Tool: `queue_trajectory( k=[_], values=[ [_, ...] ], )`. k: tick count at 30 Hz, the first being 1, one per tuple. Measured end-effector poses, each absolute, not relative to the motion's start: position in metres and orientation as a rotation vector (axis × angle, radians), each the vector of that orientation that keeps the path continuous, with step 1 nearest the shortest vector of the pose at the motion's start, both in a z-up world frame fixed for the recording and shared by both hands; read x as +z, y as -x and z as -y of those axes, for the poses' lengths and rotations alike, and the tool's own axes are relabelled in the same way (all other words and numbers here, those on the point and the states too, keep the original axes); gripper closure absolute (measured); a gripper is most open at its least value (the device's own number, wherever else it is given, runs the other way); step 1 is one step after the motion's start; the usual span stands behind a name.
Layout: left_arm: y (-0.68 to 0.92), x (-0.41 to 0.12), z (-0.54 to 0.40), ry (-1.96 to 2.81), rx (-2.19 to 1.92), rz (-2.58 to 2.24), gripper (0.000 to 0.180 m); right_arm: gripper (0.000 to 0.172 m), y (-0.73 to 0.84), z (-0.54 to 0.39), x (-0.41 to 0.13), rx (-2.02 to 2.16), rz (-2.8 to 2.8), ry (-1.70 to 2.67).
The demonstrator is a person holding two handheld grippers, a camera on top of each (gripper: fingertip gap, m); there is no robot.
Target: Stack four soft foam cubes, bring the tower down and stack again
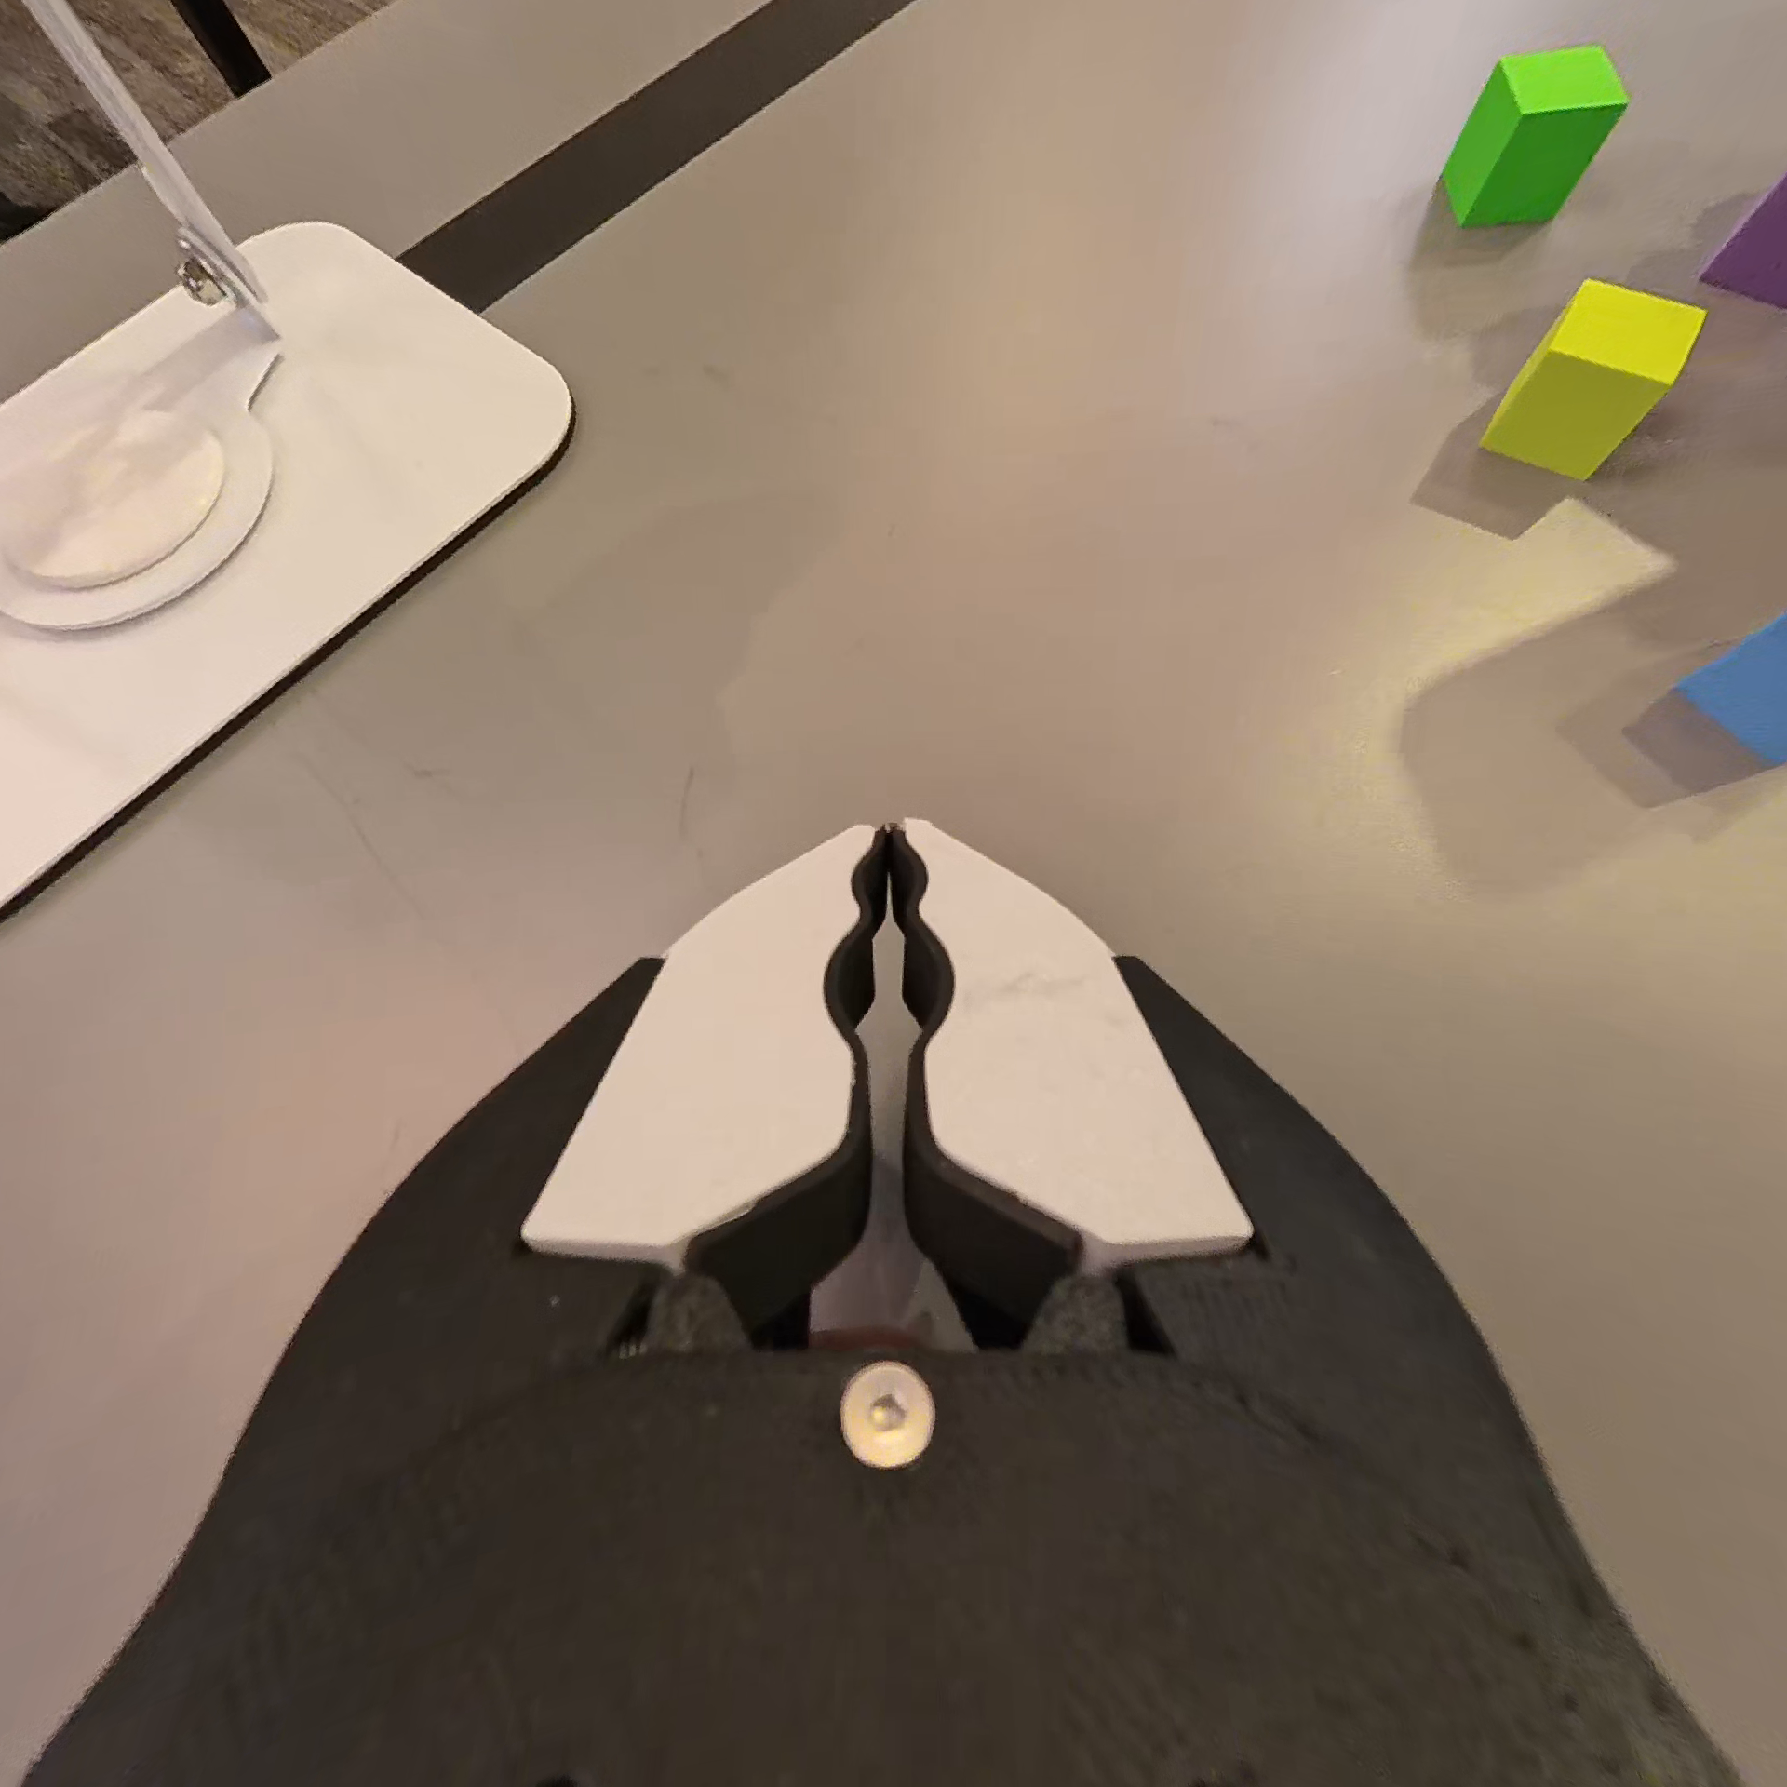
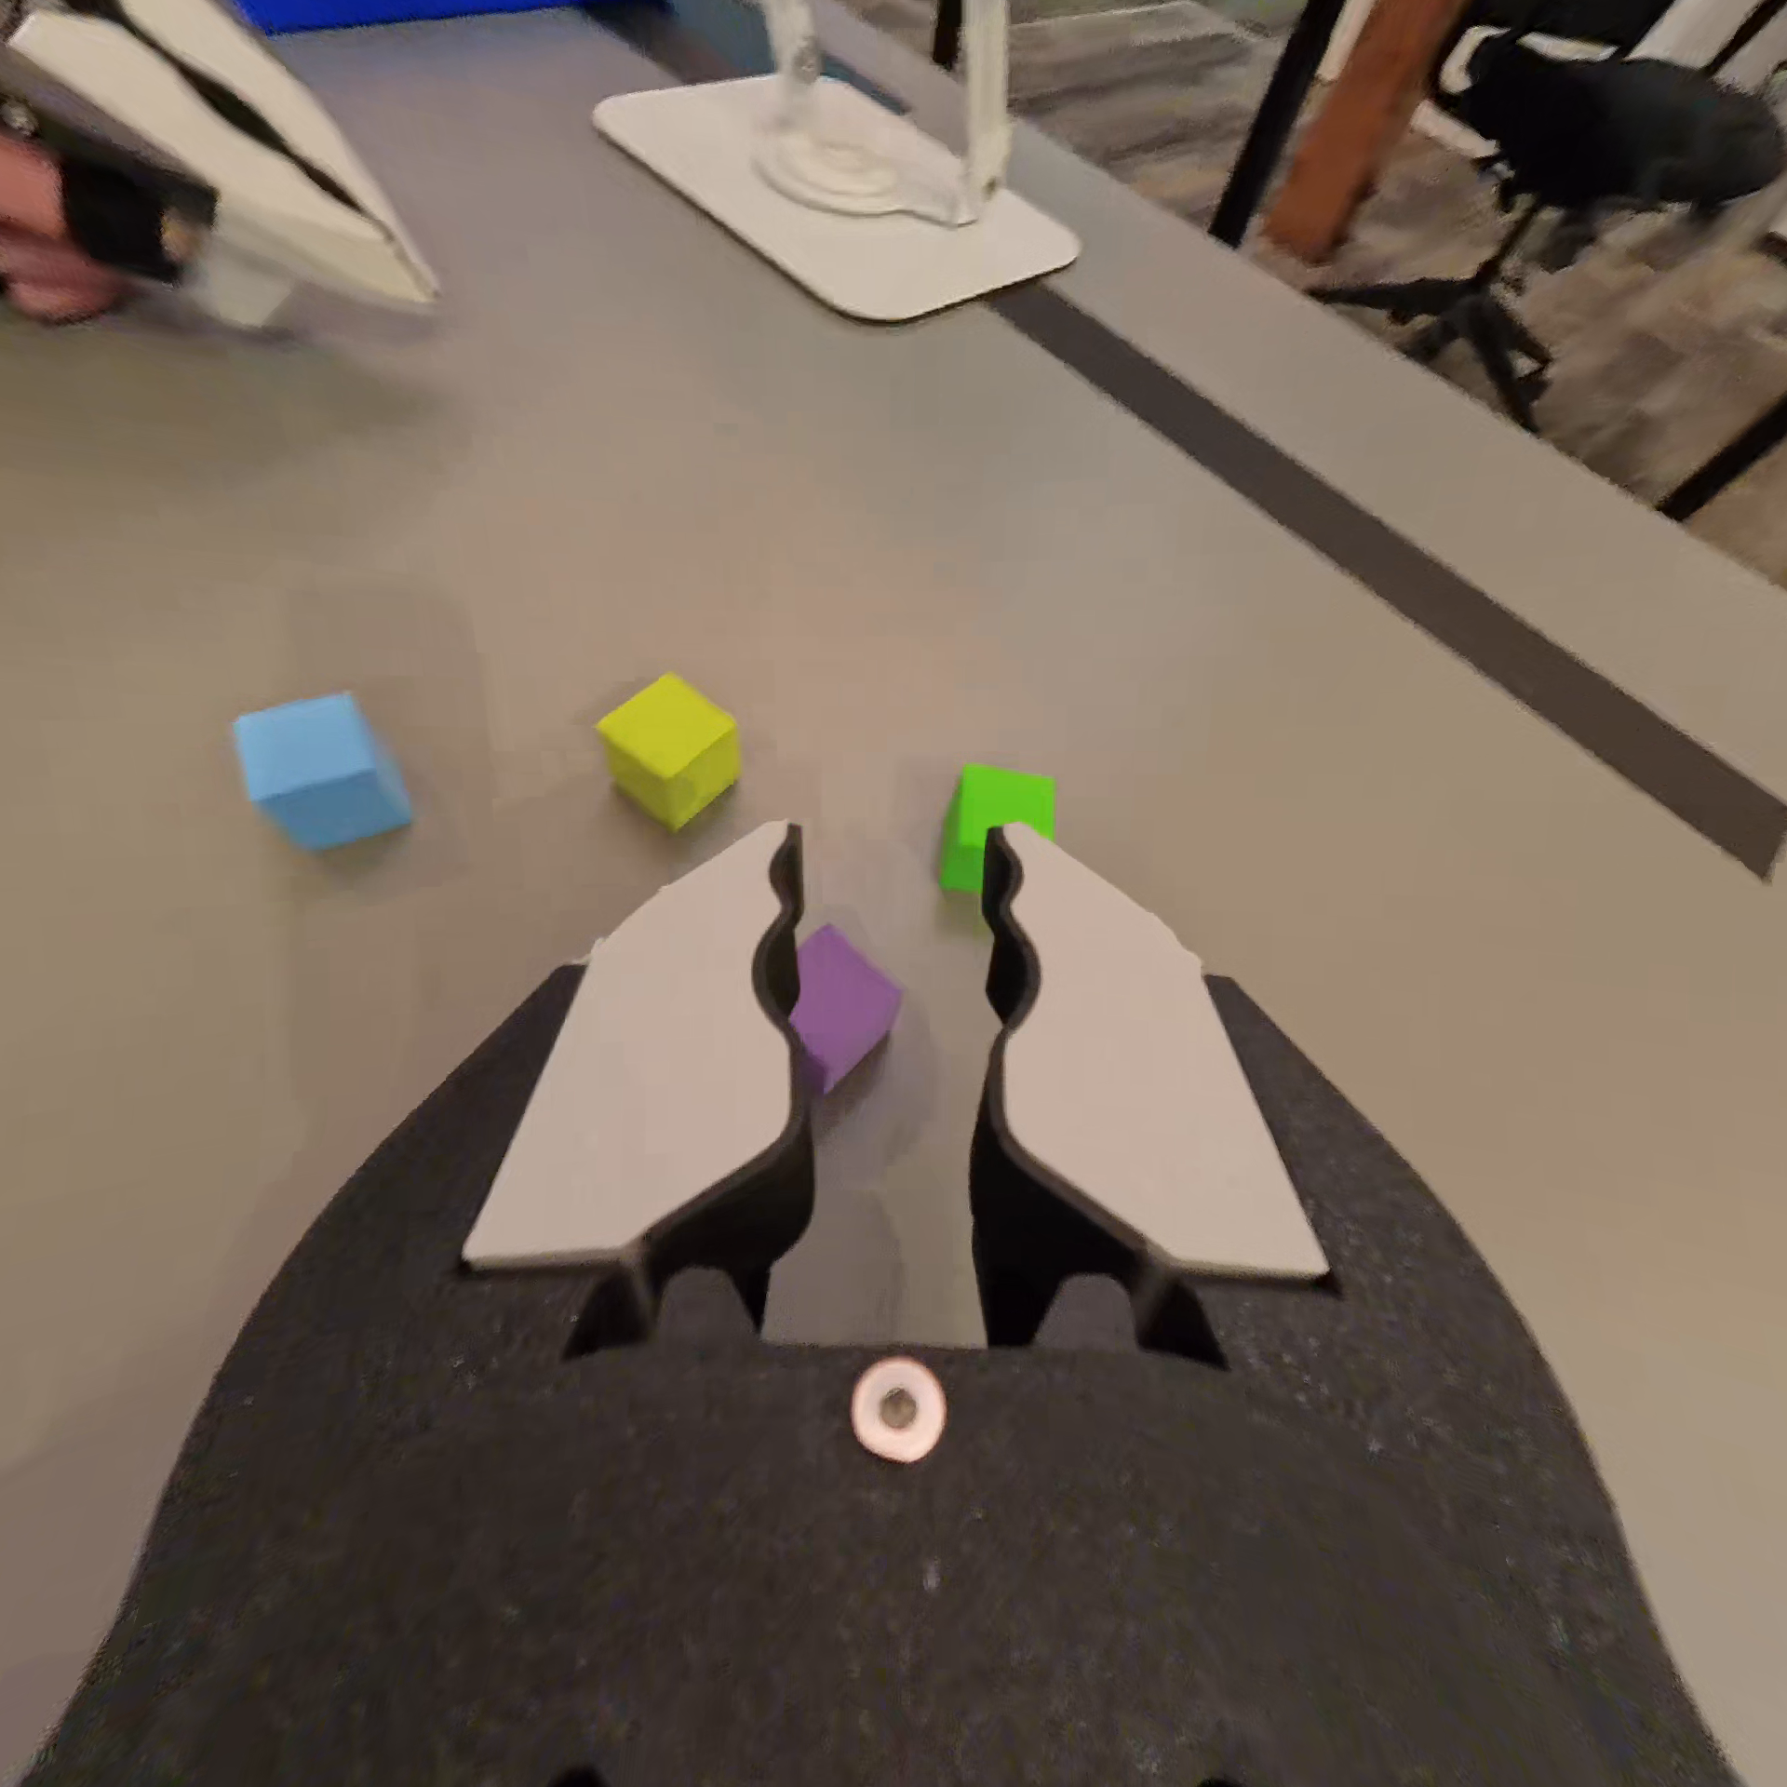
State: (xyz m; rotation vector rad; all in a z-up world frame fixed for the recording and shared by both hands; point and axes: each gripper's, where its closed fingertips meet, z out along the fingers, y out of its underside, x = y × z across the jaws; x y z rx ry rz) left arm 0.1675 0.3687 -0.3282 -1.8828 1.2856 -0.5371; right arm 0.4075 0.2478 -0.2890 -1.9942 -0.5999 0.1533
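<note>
Several foam cubes lie apart on the grey table (image 2: 677, 503). In the right wrist view I see a blue cube (image 2: 319, 769), a yellow cube (image 2: 669, 749), a green cube (image 2: 996, 822) and a purple cube (image 2: 841, 1001). My right gripper (image 2: 894, 836) is open above the table; the purple cube lies below, between its fingers, and the pads do not press on it. My left gripper (image 1: 888, 830) is shut with nothing between its pads, over bare table. The left wrist view shows the green cube (image 1: 1533, 135), yellow cube (image 1: 1596, 377), purple cube (image 1: 1755, 247) and blue cube (image 1: 1741, 687) at right. The left gripper also shows at the right view's top left (image 2: 242, 145).
A white stand base with a clear post (image 1: 290, 464) sits on the table at the left; it also shows in the right wrist view (image 2: 851, 193). A dark seam (image 2: 1354, 541) crosses the table. Office chairs and a floor (image 2: 1547, 193) lie beyond the far edge. The tips of one gripper are about 30 cm away from the tips of the other.
</note>
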Motion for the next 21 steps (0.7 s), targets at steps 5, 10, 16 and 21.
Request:
queue_trajectory(
  k=[5,10,16,21],
  values=[
    [-0.168,-0.329,-0.368,1.887,-0.545,-1.293,0.180,0.137,-0.382,-0.233,-0.282,0.229,0.684,1.938],
    [-0.168,-0.329,-0.369,1.889,-0.541,-1.293,0.180,0.127,-0.316,-0.215,-0.290,0.298,0.894,1.977],
    [-0.167,-0.327,-0.370,1.891,-0.573,-1.269,0.180,0.122,-0.281,-0.213,-0.328,0.223,1.027,2.092],
    [-0.167,-0.326,-0.369,1.880,-0.572,-1.275,0.180,0.145,-0.272,-0.221,-0.336,0.237,1.048,2.121]
  ],
)
